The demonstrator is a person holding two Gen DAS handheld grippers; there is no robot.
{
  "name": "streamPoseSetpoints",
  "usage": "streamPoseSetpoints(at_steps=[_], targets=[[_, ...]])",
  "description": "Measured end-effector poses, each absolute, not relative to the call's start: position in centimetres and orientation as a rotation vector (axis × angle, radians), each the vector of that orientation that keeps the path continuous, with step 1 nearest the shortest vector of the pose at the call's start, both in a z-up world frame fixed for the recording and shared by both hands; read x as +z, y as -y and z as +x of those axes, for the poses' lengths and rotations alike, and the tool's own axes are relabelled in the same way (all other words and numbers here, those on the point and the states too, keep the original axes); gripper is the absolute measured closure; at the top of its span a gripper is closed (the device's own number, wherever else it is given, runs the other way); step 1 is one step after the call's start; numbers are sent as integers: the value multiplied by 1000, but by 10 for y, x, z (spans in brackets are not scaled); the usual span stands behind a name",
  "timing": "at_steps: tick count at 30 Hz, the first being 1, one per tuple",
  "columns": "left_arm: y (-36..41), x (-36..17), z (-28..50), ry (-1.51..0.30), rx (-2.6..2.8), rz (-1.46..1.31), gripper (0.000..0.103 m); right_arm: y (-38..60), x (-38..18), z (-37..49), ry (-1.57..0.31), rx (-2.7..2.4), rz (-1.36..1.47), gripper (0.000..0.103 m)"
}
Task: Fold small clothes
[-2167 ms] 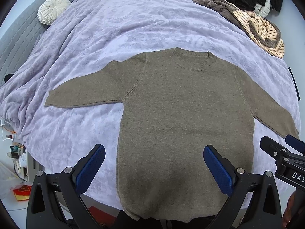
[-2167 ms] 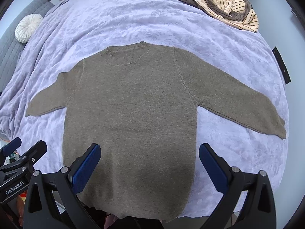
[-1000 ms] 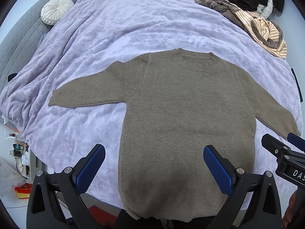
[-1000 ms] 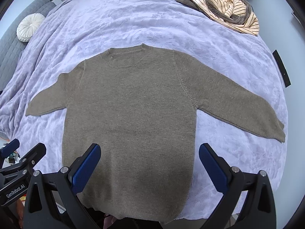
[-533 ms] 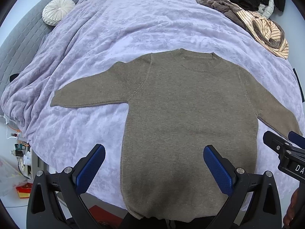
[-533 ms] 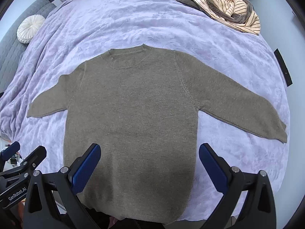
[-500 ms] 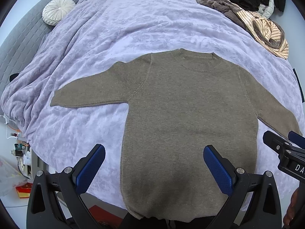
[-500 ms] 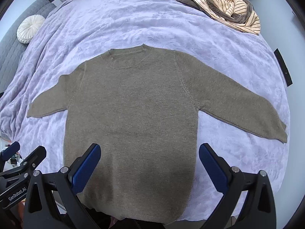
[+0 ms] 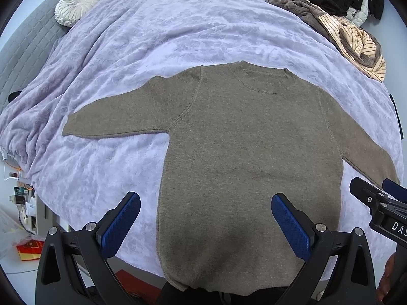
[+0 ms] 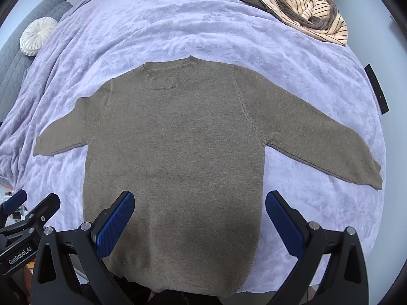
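sweater (image 9: 244, 157): 1 | round cushion (image 9: 76, 6): 1 | clothes heap (image 10: 292, 5): 1 | tongs: 2

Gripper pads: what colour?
Blue, with a fine textured grid, on black frames. Clearest in the left wrist view: left gripper pads.
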State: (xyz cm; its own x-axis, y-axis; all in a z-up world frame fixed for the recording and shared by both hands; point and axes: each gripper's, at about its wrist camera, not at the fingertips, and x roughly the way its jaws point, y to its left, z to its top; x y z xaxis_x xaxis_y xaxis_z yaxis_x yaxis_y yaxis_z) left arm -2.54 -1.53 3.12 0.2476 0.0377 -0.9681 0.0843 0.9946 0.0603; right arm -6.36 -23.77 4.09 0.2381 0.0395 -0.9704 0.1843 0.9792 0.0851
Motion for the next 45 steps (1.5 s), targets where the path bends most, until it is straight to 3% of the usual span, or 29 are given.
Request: streamPoseSetpoints(at_steps=[30,45], targets=[[3,20,-17,-1355,-9,45,0,243,33,-52,-1362,-87,198,1],[-52,-38,13,-1454,-108,-82,0,225,28,-59,-1333,-89,307,1]])
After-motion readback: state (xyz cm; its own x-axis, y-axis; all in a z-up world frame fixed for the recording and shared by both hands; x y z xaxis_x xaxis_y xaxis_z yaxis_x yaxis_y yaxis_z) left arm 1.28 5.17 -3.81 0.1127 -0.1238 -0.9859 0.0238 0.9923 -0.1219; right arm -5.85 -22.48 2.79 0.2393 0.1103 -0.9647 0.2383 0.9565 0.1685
